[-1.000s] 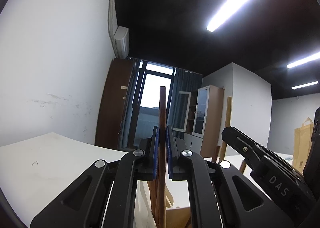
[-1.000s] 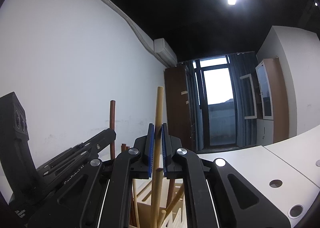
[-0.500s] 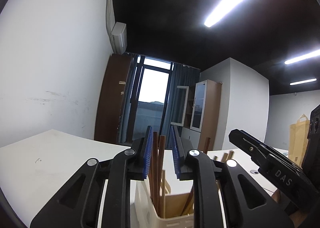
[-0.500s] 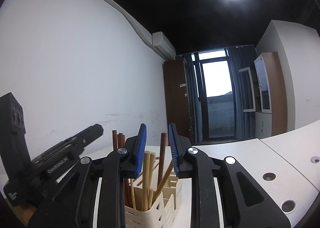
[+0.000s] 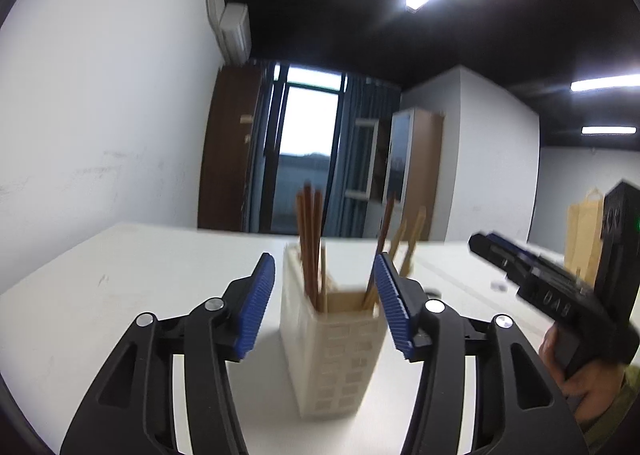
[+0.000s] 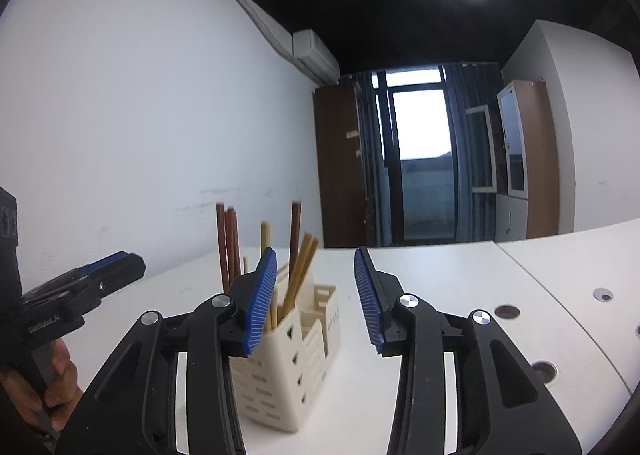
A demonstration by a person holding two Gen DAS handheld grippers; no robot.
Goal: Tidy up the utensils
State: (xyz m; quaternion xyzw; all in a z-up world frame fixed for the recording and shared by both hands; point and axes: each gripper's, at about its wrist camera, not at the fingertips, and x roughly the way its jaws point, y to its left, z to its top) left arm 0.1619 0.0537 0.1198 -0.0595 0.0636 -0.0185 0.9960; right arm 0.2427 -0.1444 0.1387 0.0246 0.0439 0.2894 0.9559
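Note:
A cream perforated utensil holder (image 5: 332, 355) (image 6: 280, 367) stands on the white table (image 5: 120, 275). Dark brown chopsticks (image 5: 308, 239) (image 6: 228, 243) and pale wooden chopsticks (image 5: 412, 239) (image 6: 302, 267) stand upright in it. My left gripper (image 5: 324, 257) is just short of the holder; its jaws are opening and its blue pads touch nothing. My right gripper (image 6: 316, 251) has the holder low on its left, with jaws opening and nothing between them. Each gripper also shows in the other's view, the right gripper (image 5: 540, 283) at the right edge and the left gripper (image 6: 100, 275) at the left edge.
The person's hand (image 5: 580, 387) (image 6: 52, 375) holds each handle. Round cable holes (image 6: 506, 311) dot the table to the right. A brown paper bag (image 5: 584, 231) stands at the far right, with a white wall on the left and cabinets and a window behind.
Both grippers let go of the chopsticks they held; these now stand in the holder. Both jaws have spread and both grippers have drawn back, tilting down so the whole holder shows.

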